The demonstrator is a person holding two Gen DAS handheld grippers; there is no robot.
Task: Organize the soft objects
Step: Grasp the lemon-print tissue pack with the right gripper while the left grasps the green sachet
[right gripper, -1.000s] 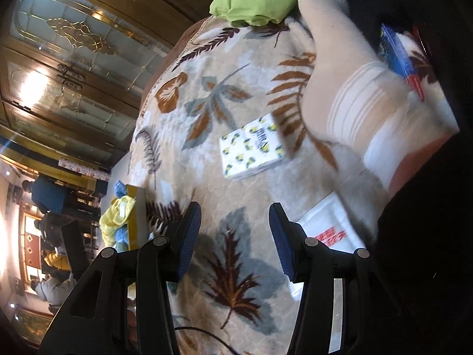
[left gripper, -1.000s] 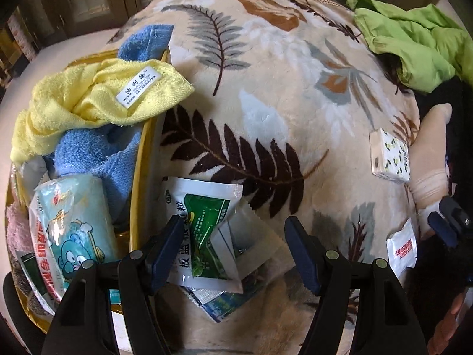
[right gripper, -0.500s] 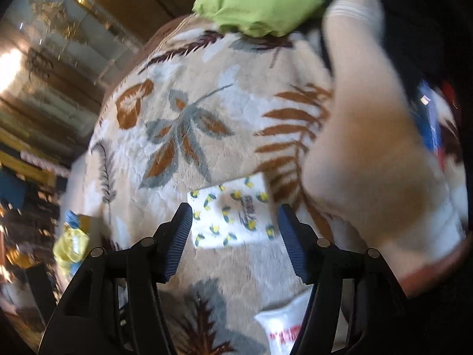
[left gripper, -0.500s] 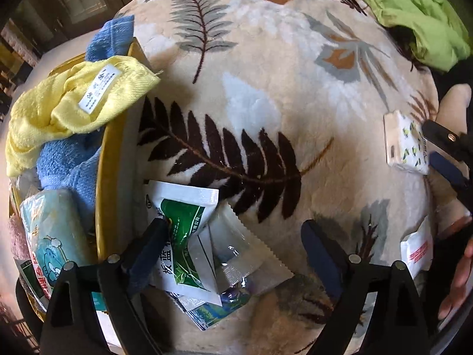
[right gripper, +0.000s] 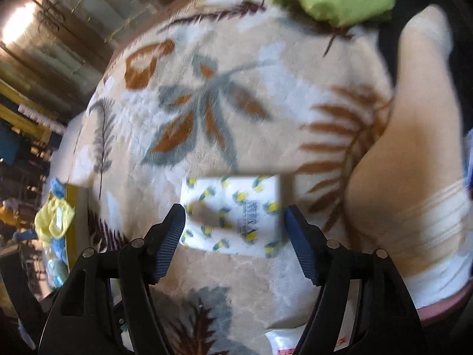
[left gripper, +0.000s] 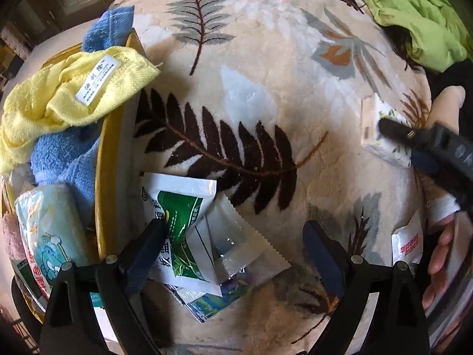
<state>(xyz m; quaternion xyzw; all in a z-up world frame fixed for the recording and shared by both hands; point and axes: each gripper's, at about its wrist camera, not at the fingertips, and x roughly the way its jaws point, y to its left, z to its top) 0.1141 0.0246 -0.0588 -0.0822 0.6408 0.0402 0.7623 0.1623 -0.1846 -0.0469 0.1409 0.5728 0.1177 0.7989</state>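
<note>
Leaf-patterned plush blanket (left gripper: 251, 94), cream ground, carries all items. Yellow tray (left gripper: 102, 177) at the blanket's left edge: holds a yellow towel (left gripper: 59, 94) with a white label, draped over a blue towel (left gripper: 62, 159), and a pale blue printed pack (left gripper: 44, 230) beside them. Green-and-white sachet (left gripper: 177, 227) lies just beside the tray, on top of a clear serrated-edge packet (left gripper: 245, 251) and further sachets underneath. Left tool (left gripper: 233, 254): jaws have just been opening and stand wide and released, straddling the sachet pile, one finger touching or just over the green sachet, pads not pressing. Lemon-print tissue pack (right gripper: 233, 210) lies well apart, toward the blanket's right side. Right tool (right gripper: 233, 236): jaws have just been opening, spread on either side of the tissue pack, not clamped on it; view blurred. White-and-red sachet (left gripper: 408, 242) near the right edge. Green cloth (left gripper: 414, 20) bunched at the far corner. A socked foot (right gripper: 414, 177) rests beside the tissue pack.
</note>
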